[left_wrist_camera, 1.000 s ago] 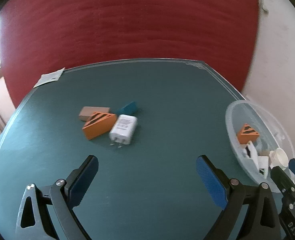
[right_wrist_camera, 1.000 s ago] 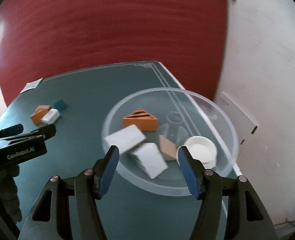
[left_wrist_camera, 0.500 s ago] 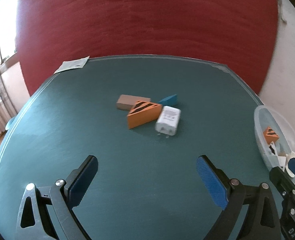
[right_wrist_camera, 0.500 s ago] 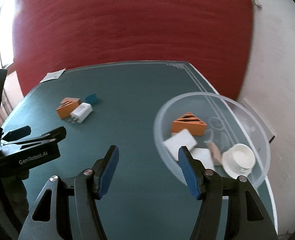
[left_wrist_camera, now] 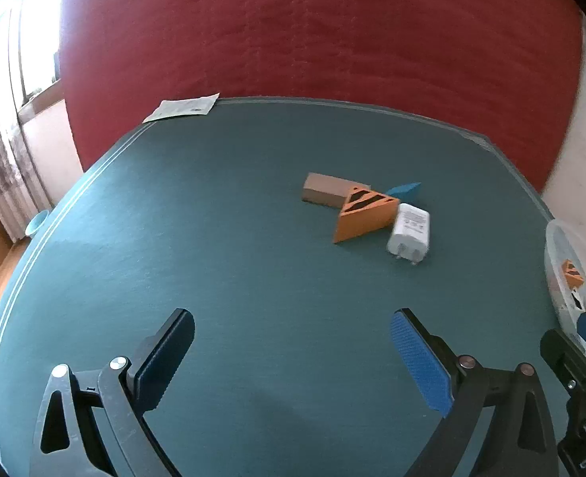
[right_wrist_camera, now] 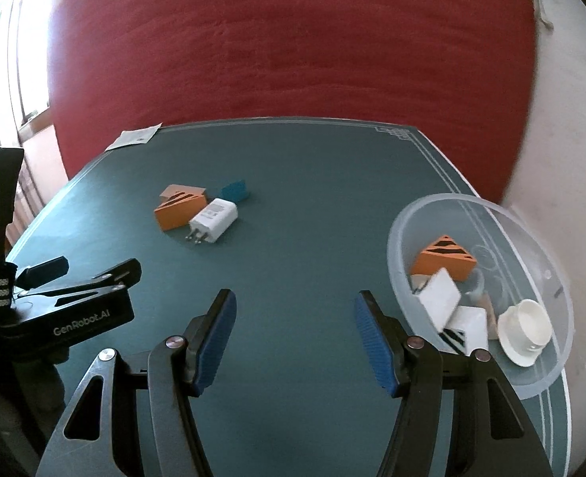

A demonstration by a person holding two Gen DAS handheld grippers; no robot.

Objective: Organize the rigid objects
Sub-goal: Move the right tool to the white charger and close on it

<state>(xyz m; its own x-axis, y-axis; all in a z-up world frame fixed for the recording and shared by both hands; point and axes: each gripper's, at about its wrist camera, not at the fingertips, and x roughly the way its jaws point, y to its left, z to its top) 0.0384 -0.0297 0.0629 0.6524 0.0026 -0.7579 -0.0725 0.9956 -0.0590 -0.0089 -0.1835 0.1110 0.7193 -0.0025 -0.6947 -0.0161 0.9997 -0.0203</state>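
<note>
A small cluster lies mid-table: an orange striped wedge (left_wrist_camera: 366, 214) (right_wrist_camera: 179, 208), a white charger plug (left_wrist_camera: 409, 231) (right_wrist_camera: 214, 220), a brown block (left_wrist_camera: 326, 189) (right_wrist_camera: 175, 189) and a blue block (left_wrist_camera: 403, 190) (right_wrist_camera: 234, 190). A clear plastic bowl (right_wrist_camera: 396, 238) (left_wrist_camera: 553, 238) at the right holds another orange wedge (right_wrist_camera: 443, 258), white pieces and a white cap (right_wrist_camera: 525, 326). My left gripper (left_wrist_camera: 293, 351) is open and empty, well short of the cluster. My right gripper (right_wrist_camera: 294, 336) is open and empty, left of the bowl.
The green table (left_wrist_camera: 213, 258) has a white paper (left_wrist_camera: 181, 107) (right_wrist_camera: 136, 138) at its far left corner. A red wall stands behind, a white wall at the right. A window with a curtain is at the left. The left gripper's body (right_wrist_camera: 74, 302) shows in the right wrist view.
Both views have swung left: the cluster has shifted right in the left view, and the bowl has slid from under the right gripper to its right side. Both grippers stay open.
</note>
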